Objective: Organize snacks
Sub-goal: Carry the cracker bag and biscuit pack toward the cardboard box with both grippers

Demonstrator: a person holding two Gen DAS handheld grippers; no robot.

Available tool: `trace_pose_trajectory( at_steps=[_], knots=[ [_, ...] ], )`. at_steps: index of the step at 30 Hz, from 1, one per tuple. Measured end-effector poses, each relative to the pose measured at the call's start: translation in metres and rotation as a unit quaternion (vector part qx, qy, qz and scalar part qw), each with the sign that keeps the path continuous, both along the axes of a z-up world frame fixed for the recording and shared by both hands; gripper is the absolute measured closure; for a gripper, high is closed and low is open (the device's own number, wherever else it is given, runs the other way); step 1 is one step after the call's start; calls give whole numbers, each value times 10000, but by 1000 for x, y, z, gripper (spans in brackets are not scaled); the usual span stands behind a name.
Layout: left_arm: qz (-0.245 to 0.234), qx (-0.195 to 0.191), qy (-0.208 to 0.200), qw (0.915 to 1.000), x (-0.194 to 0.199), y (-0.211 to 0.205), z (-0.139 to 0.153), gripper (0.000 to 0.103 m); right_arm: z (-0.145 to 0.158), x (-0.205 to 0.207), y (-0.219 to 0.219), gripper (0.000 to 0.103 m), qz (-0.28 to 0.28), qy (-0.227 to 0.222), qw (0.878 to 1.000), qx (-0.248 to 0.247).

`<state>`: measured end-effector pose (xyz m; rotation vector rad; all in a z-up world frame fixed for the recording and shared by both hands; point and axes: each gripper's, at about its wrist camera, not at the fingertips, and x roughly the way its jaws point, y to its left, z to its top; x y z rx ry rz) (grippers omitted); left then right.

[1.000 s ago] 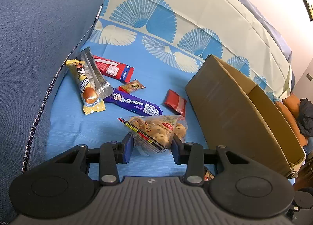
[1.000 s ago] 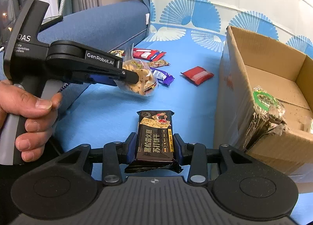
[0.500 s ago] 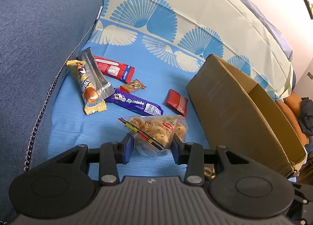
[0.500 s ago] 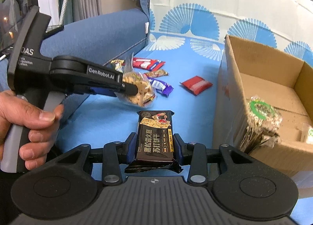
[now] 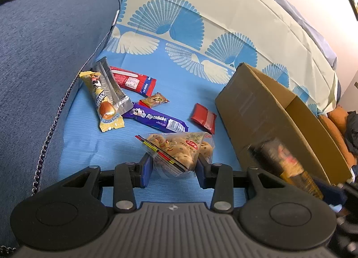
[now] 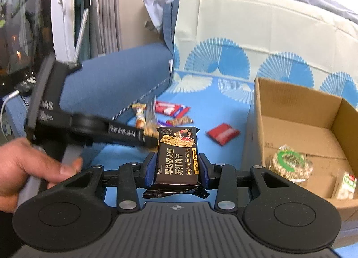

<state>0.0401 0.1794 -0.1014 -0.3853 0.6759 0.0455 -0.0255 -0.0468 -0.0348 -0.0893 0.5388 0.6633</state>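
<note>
My left gripper (image 5: 175, 169) is shut on a clear bag of cookies (image 5: 179, 149), held just above the blue cloth. My right gripper (image 6: 176, 168) is shut on a black cracker pack (image 6: 176, 157), lifted left of the open cardboard box (image 6: 297, 105). That pack shows blurred at the right edge of the left wrist view (image 5: 284, 164), against the cardboard box (image 5: 257, 112). Inside the box lie a green-labelled round pack (image 6: 290, 164) and a small white pack (image 6: 346, 185). Loose snacks on the cloth: a purple bar (image 5: 156, 119), a red packet (image 5: 204, 118), a yellow bread pack (image 5: 103, 103).
A blue sofa armrest (image 5: 44, 45) bounds the cloth on the left, and a fan-patterned backrest (image 5: 201, 18) stands behind. A person's hand (image 6: 26, 168) holds the left gripper's handle. A long red pack (image 5: 132, 81), a silver wrapper (image 5: 111, 83) and a small brown sweet (image 5: 154, 100) also lie near the armrest.
My right gripper has risen and tilted upward with the cracker pack, so more of the room shows. The pack has come into the left wrist view. My left gripper has stayed put.
</note>
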Motion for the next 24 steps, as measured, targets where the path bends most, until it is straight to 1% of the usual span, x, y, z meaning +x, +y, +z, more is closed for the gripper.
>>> trace_pose_trajectory(
  at_steps=[8,13,18,24],
  knots=[
    [-57,201,77,9998,5,-7,-2,59,18,1,-15,62,-14,-300,9990,324],
    [19,297,11,9996,4,-7,-1,59,26,4,-25,62,-61,-475,9978,461],
    [95,362,8,9993,6,-6,0,59,30,9,-37,62,-190,-546,9965,596],
    [182,535,-75,9984,7,-10,5,59,33,23,-57,62,-493,-502,9938,865]
  ],
)
